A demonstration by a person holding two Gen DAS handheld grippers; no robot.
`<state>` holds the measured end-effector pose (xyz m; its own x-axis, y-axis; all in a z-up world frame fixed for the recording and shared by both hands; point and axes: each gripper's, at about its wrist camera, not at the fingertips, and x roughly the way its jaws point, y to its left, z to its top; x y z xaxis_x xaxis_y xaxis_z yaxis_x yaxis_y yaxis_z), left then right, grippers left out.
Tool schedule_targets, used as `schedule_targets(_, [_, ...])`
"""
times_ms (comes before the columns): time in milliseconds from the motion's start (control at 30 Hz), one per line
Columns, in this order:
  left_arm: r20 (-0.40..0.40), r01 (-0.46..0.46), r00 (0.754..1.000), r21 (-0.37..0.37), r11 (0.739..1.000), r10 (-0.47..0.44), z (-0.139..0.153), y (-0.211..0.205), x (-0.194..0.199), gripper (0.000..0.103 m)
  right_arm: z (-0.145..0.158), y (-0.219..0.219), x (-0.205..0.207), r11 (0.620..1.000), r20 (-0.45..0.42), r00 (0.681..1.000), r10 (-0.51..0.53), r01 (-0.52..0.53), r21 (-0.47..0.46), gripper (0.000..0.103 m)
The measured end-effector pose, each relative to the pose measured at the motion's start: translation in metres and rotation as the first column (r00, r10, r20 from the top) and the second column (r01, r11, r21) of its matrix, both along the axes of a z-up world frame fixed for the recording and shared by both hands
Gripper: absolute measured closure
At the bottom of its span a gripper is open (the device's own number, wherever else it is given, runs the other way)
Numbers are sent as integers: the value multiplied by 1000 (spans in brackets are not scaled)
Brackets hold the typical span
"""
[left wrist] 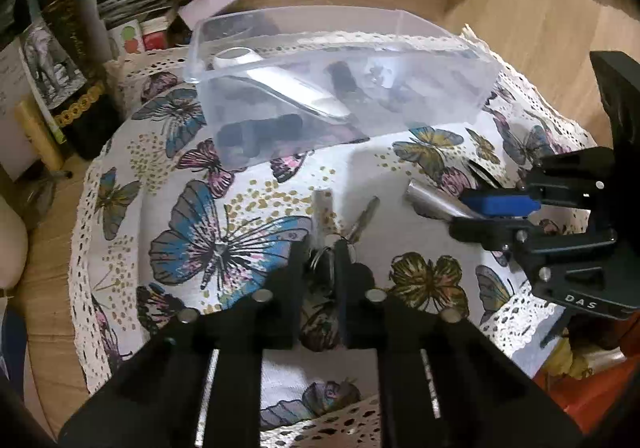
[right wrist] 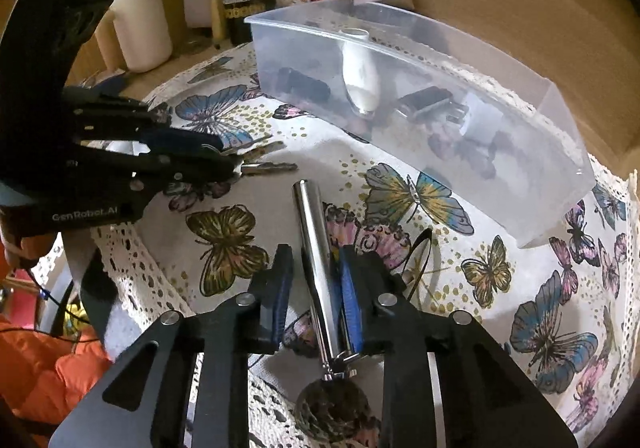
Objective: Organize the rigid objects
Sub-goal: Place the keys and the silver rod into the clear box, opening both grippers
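Note:
A clear plastic bin stands on the butterfly cloth and holds a white oval device and several dark small items. My left gripper is shut on a bunch of keys lying on the cloth. My right gripper straddles a silver metal tube with a keyring ornament at its near end; the jaws stand a little apart, the tube against the right pad.
The butterfly tablecloth covers a round wooden table. Books, papers and a dark bottle crowd the back left. A white candle stands behind the left gripper. Orange fabric lies at the near left.

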<state>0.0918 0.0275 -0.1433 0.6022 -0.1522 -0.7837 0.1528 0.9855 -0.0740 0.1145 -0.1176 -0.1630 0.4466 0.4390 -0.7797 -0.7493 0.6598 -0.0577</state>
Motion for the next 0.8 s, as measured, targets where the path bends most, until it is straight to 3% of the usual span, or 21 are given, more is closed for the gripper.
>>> schedule_targets(300, [39, -36, 999, -38, 999, 38, 15, 11, 1, 96, 33, -20, 8, 986, 50, 993, -103, 95, 140, 89])
schedule_targets(800, [201, -54, 977, -81, 995, 69, 80, 13, 2, 98, 102, -50, 20, 925, 164, 959, -232, 165, 342, 89])
